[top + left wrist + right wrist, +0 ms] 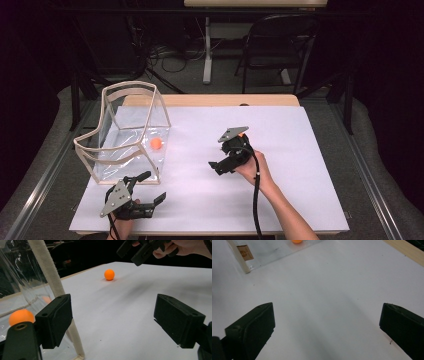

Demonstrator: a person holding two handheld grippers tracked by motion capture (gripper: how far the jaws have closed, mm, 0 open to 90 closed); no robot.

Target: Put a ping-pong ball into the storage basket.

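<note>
1. The orange ball (109,274) lies free on the white table (300,165), just behind the right gripper (220,162) as the high view shows it (242,134). A second orange ball (156,143) already rests inside the clear box (131,132) at the left.
2. The right gripper has its fingers (252,327) wide apart and holds nothing. It points toward the box, away from the free ball. If the person closes it here, I think it catches only air.
3. The ball is round and light. A touch from one finger or from the cable (256,200) probably sends it rolling toward the far edge of the table.
4. The left gripper (145,187) is also wide open and empty, just beside the front corner post of the box (53,287). A careless swing may knock the box and shift it.
5. If the fingers close off-centre on the ball, it may squirt out sideways.
</note>
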